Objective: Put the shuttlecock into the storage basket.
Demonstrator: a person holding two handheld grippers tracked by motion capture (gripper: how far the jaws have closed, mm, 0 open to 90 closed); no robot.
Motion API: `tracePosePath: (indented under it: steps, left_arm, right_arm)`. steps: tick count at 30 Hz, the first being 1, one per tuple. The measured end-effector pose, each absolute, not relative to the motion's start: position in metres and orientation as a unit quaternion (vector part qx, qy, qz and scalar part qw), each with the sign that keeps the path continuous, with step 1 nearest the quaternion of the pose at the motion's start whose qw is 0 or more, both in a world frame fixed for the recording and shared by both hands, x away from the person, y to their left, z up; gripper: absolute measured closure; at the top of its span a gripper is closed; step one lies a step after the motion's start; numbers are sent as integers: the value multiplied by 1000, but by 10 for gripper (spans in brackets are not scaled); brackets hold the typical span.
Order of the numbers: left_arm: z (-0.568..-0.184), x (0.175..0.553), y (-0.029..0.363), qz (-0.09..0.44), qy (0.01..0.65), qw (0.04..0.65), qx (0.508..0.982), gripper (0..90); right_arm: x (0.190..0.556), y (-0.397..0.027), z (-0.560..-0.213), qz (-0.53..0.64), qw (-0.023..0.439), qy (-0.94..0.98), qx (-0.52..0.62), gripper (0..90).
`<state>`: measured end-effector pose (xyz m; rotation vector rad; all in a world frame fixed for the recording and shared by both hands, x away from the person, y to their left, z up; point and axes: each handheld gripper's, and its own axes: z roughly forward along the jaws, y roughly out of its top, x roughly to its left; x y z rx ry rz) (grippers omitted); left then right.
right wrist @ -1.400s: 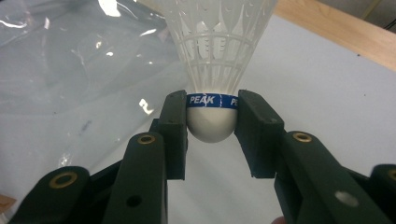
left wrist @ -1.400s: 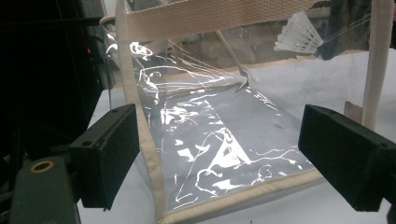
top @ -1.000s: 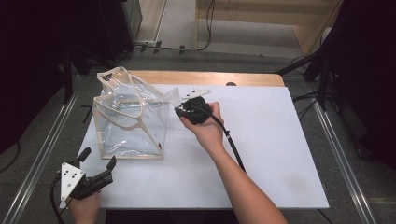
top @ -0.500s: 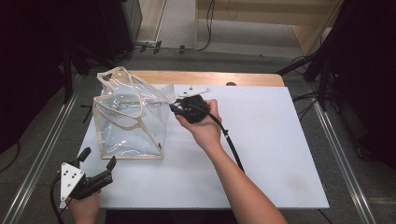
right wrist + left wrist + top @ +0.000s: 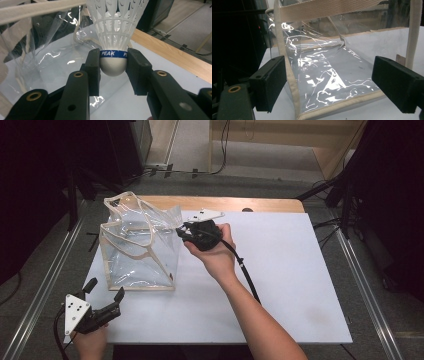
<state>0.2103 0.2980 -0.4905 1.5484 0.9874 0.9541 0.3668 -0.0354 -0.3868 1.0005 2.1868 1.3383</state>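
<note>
A clear plastic tote bag (image 5: 137,252) with beige webbing trim and handles stands upright on the white table top (image 5: 290,285), at its left. My right gripper (image 5: 186,233) hovers at the bag's upper right edge, shut on a white shuttlecock (image 5: 113,37). In the right gripper view (image 5: 113,66) the pads pinch its rounded cork base at the blue band, with the feathers pointing away toward the bag (image 5: 37,57). My left gripper (image 5: 106,289) rests low at the table's front left corner, open. In its own view (image 5: 329,82) the jaws frame the bag's near bottom corner (image 5: 298,112) without touching it.
A strip of bare wooden table (image 5: 260,204) runs along the far edge behind the white top. Metal rails (image 5: 367,285) flank both sides. The right gripper's black cable (image 5: 247,275) trails along the forearm. Dark equipment stands beyond the left side.
The right gripper with the shuttlecock has risen a little and shifted left toward the bag's top edge. The left gripper has stayed put.
</note>
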Motion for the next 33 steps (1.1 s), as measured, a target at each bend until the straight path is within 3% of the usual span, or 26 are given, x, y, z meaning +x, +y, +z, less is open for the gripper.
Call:
tracePosePath:
  steps: [33]
  left_arm:
    - [-490, 210, 298, 396, 410, 512, 643, 133]
  right_arm:
    - [349, -21, -354, 512, 195, 772, 321, 629]
